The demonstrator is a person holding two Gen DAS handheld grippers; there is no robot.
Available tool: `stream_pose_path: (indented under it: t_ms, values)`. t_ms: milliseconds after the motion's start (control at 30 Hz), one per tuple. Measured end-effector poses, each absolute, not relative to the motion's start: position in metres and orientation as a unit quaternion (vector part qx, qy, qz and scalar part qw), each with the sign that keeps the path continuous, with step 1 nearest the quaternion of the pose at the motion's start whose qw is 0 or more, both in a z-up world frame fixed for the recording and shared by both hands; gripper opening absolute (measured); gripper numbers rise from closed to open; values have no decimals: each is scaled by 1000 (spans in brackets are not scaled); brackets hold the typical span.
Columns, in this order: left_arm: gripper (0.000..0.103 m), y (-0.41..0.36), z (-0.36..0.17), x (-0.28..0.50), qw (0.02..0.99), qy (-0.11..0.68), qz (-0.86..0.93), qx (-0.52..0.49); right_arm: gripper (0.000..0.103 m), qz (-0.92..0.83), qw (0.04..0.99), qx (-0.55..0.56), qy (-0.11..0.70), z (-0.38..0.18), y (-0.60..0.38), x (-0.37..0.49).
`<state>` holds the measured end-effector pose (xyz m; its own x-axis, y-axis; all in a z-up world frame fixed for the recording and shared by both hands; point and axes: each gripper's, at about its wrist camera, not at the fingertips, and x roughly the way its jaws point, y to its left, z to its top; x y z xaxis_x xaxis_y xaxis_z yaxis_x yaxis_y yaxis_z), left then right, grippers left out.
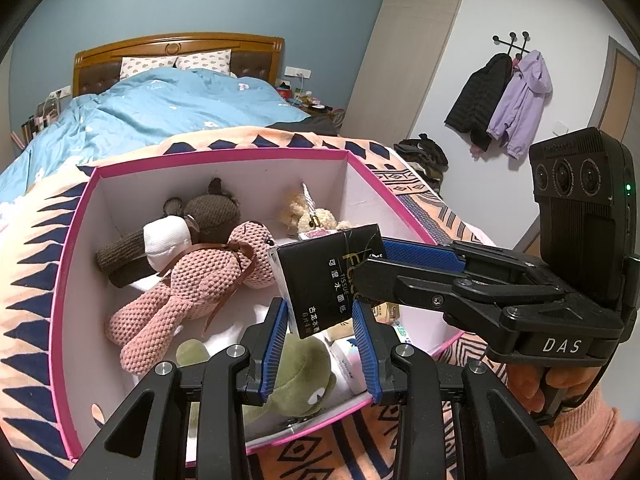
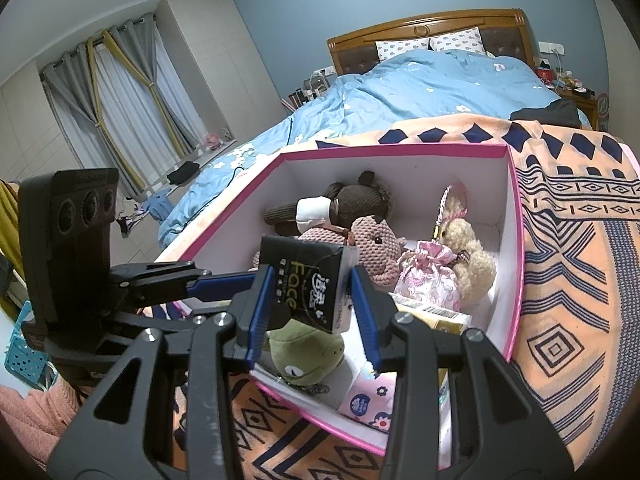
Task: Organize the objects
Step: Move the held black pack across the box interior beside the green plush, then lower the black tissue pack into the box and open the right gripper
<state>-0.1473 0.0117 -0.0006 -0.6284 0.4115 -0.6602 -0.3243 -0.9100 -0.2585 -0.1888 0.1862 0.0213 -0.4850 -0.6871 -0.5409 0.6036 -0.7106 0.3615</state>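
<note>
- My right gripper (image 2: 312,300) fingers clamp the black tissue pack (image 2: 308,280) above the pink box (image 2: 516,240).
- My left gripper (image 1: 320,340) fingers are narrow and empty.
- The pack looks light, soft and crushable; best gripped across its flat sides.

My two wrist cameras looked down close from opposite sides, both sharing the pink-rimmed white cardboard box (image 1: 224,160) (image 2: 516,216) and the bed beyond.

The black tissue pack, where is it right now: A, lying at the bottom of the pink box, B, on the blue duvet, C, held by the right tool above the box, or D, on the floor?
C: the right tool clamps the black tissue pack over the pink box, above the green plush toy.
</note>
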Motion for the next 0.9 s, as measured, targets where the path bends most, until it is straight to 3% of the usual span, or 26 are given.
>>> stream_pose_path:
  t_ms: [900]
  values:
    - [33, 12, -1, -155, 201, -59, 897, -389, 42, -858, 369, 350, -66, 17, 185, -202]
